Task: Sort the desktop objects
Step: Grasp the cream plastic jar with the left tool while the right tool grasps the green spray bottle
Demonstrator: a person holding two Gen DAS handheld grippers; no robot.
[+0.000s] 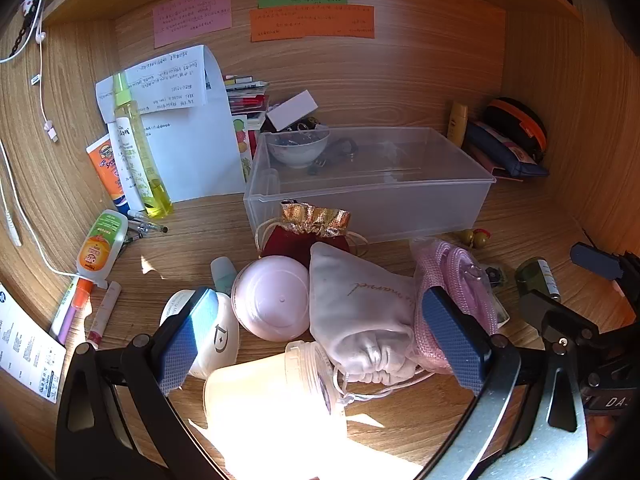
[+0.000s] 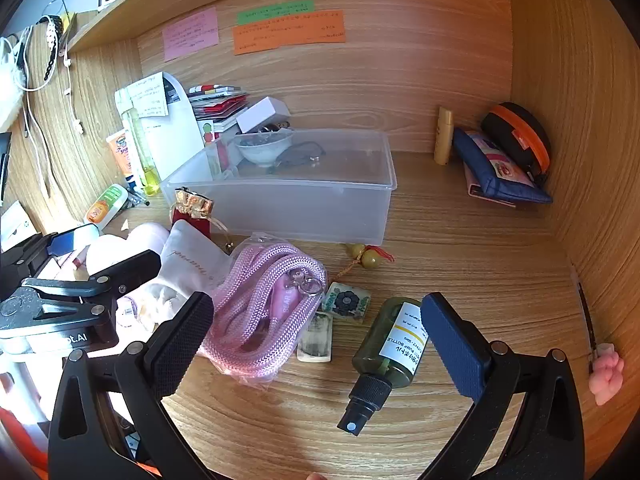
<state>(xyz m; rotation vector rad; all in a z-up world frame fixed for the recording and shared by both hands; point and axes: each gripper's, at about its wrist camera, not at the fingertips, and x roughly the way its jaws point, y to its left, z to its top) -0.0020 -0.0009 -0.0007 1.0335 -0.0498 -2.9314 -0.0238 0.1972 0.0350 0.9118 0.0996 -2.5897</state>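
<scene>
Right gripper [image 2: 316, 344] wide, empty; olive spray bottle [image 2: 390, 344] lies lower centre, glossy, black nozzle pointing lower-left. Left gripper [image 1: 320, 340] wide over soft white pouch [image 1: 360, 312]. Frosted plastic bin [image 2: 304, 204] mid-frame.

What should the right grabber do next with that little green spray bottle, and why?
Probably lower the right gripper a bit and shut its fingers on the green spray bottle. The fingers are open and holding nothing, the bottle lies on its side on the desk just inside the right-hand finger, and the clear plastic box behind it has room.
</scene>
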